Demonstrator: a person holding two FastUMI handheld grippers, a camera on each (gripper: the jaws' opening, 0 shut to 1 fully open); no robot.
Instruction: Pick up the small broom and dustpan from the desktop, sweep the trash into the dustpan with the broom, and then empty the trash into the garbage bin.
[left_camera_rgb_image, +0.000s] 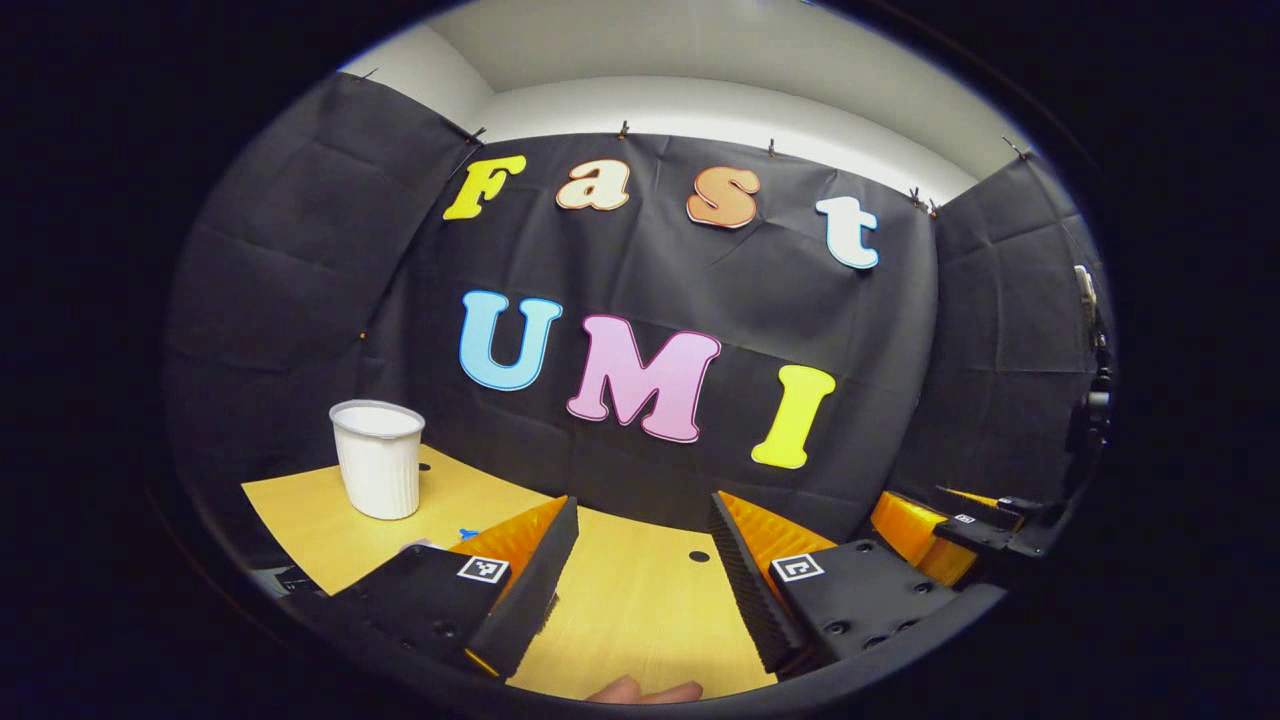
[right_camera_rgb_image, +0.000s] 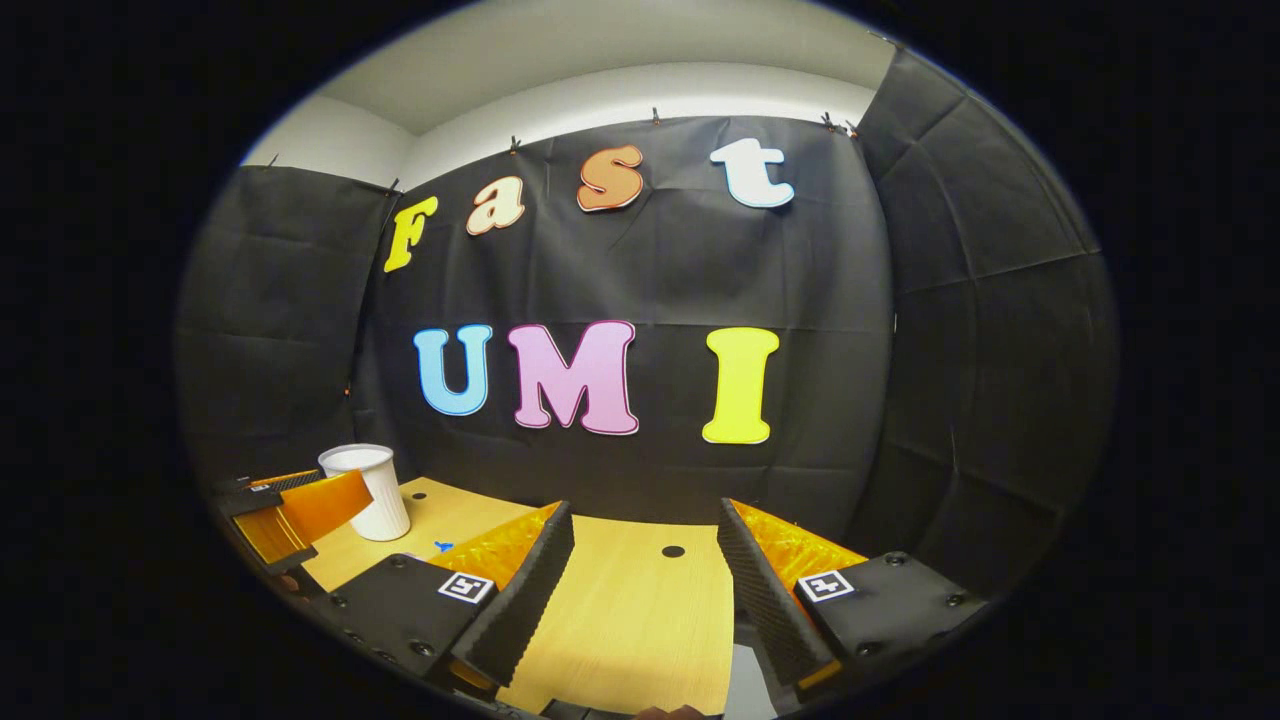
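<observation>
The white ribbed garbage bin (left_camera_rgb_image: 378, 460) stands upright on the wooden desktop (left_camera_rgb_image: 640, 610), ahead and to the left of my left gripper (left_camera_rgb_image: 640, 570). That gripper hovers over the desk, open, with nothing between its fingers. In the right gripper view the bin (right_camera_rgb_image: 368, 490) is at the far left. My right gripper (right_camera_rgb_image: 640, 575) is also open and empty above the desktop (right_camera_rgb_image: 640, 620). A tiny blue scrap of trash (left_camera_rgb_image: 467, 534) lies near the bin, also seen as a blue scrap (right_camera_rgb_image: 442, 546). Each gripper sees the other at the side: right gripper (left_camera_rgb_image: 945, 515), left gripper (right_camera_rgb_image: 290, 500).
A small round hole (right_camera_rgb_image: 673, 551) marks the desk near the back wall. A pale grey flat piece (right_camera_rgb_image: 748, 685) lies at the bottom edge by my right finger; what it is I cannot tell. A fingertip (left_camera_rgb_image: 640, 690) shows at the bottom of the left gripper view.
</observation>
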